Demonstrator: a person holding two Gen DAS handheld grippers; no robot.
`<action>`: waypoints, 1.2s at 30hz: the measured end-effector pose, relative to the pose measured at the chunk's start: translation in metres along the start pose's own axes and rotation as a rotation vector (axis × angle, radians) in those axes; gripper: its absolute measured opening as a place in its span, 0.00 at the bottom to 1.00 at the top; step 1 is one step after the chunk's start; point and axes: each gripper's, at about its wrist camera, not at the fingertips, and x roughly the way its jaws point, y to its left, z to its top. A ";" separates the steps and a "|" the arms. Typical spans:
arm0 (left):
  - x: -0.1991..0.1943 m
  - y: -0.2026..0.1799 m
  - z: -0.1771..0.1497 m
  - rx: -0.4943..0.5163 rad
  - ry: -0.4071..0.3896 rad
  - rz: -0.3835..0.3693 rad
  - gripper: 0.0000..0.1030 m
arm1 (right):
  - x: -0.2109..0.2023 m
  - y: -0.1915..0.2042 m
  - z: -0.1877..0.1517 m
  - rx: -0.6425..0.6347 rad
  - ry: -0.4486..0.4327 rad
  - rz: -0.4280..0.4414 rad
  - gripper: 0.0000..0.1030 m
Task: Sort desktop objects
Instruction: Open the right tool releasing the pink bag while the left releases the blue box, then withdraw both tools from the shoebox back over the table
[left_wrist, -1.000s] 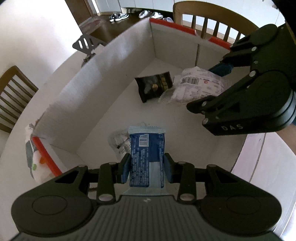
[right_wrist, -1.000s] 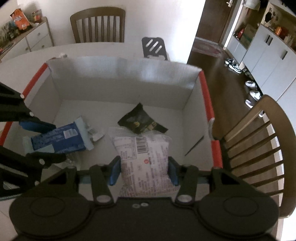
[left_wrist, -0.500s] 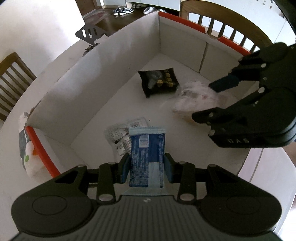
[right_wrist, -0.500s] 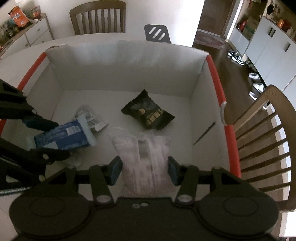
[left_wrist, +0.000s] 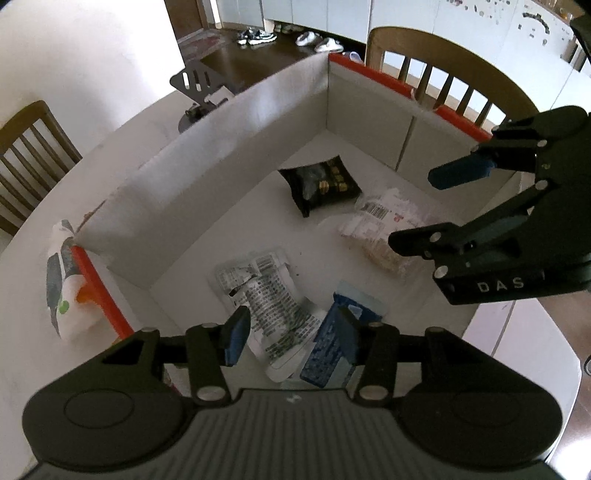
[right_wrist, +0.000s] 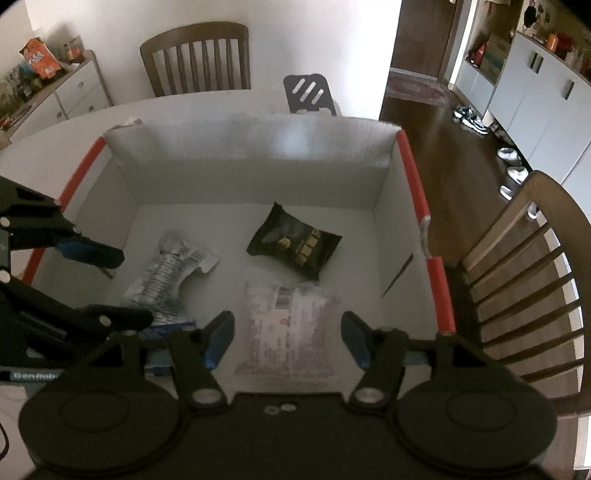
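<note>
Opening, both jaws hold nothing | blue packet (left_wrist: 328, 347) half hidden | white packet (right_wrist: 288, 328) blurred, apparently lying loose

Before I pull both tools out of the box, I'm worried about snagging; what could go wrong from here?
The blue packet leans against one finger of the left tool, whose jaws have just been opening, so lifting may drag it. The two tools hang close together, so they might bump. The pink-printed bag lies between the right tool's just-opened fingers but looks free.
</note>
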 end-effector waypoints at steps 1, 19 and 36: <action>-0.002 0.000 0.000 -0.003 -0.007 -0.001 0.47 | -0.002 0.000 0.000 0.001 -0.002 0.001 0.62; -0.083 0.009 -0.042 -0.077 -0.170 -0.027 0.47 | -0.074 0.031 -0.012 -0.006 -0.114 0.027 0.62; -0.153 0.027 -0.124 -0.108 -0.277 -0.030 0.47 | -0.120 0.110 -0.037 0.007 -0.173 0.019 0.62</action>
